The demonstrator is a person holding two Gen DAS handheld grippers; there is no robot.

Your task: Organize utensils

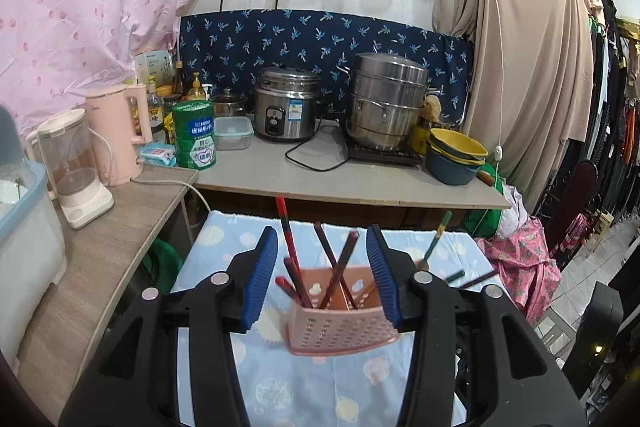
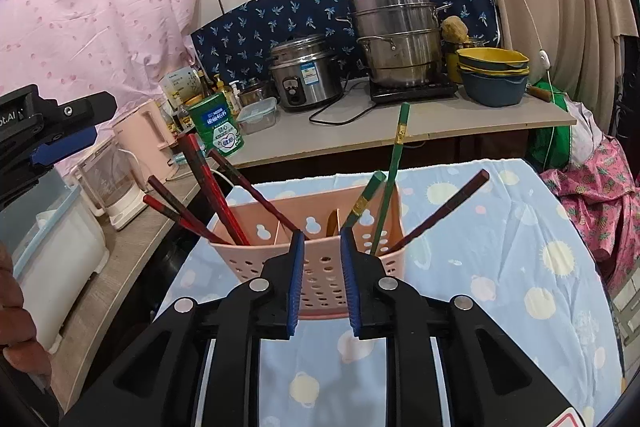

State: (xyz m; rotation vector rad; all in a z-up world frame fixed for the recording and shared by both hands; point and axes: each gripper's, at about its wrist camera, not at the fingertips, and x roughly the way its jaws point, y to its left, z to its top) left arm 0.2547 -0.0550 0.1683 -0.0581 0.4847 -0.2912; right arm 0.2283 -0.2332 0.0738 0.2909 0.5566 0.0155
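Holder: pink perforated utensil caddy (image 2: 316, 255), mid-counter on blue sun-print cloth (image 2: 500, 267), toward its far edge.
Contents: red chopsticks (image 2: 208, 183) left compartment, green chopsticks (image 2: 390, 183) right; leaning, sorted by colour.
Right gripper (image 2: 320, 267): jaws narrowly parted, empty, at caddy's near wall.
Left gripper (image 1: 322, 275): jaws wide, empty.

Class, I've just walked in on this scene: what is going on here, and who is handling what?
A person holds a gripper in each hand over a table covered with a blue patterned cloth. On it stands a pink perforated utensil holder with red chopsticks leaning at one end and green chopsticks and a dark one at the other. The right gripper is right at the holder's near wall, jaws slightly apart and empty. The left gripper is open and grips nothing.
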